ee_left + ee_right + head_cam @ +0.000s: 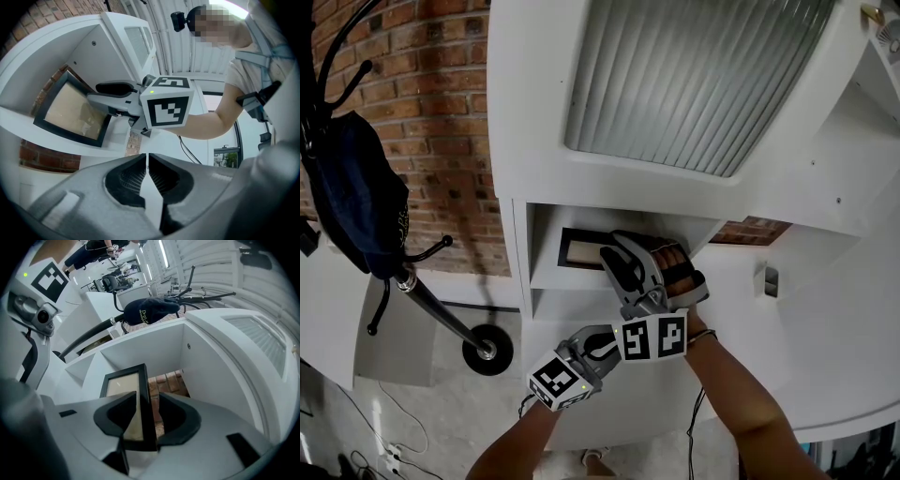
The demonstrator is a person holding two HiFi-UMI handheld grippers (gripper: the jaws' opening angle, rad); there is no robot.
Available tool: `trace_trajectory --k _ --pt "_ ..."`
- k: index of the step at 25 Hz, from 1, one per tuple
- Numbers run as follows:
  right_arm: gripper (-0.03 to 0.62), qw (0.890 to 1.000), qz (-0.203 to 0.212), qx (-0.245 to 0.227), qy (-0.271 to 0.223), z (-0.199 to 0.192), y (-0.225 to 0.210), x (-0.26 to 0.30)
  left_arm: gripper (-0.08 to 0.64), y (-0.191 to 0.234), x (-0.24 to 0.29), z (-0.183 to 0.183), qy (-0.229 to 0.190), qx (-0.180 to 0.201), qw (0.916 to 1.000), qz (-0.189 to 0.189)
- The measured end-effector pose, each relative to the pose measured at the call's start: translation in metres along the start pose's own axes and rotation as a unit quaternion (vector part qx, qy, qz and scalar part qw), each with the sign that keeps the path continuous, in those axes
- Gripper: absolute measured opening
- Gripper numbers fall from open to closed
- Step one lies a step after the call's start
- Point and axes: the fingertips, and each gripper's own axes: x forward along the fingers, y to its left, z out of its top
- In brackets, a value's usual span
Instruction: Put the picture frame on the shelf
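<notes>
A black picture frame (579,249) with a pale inside stands tilted in the open compartment of the white shelf unit (546,274). My right gripper (621,251) reaches into that compartment. In the right gripper view the frame (125,389) has its near edge between the jaws of the right gripper (147,416), and a gap shows between the frame and the right pad. The left gripper view shows the frame (70,112) leaning back against the brick, with the right gripper (112,93) at its side. My left gripper (600,343) hangs below the shelf, its jaws (147,161) together on nothing.
A coat stand (422,295) with a dark bag (356,192) stands left of the unit against a brick wall (441,84). A ribbed-glass cabinet door (703,75) is above the compartment. Cables (389,450) lie on the floor.
</notes>
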Motion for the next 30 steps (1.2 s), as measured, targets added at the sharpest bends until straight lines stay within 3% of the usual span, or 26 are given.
trace_trajectory --k 19,30 --pt "0.160 0.998 -0.013 0.057 -0.001 0.001 -0.003 -0.022 0.018 -0.003 0.000 -0.001 0.011 0.007 0.9999 0.003" --pt "0.160 0.992 -0.020 0.124 0.004 -0.005 -0.004 -0.044 0.018 -0.007 -0.002 0.001 0.020 0.012 0.9997 0.006"
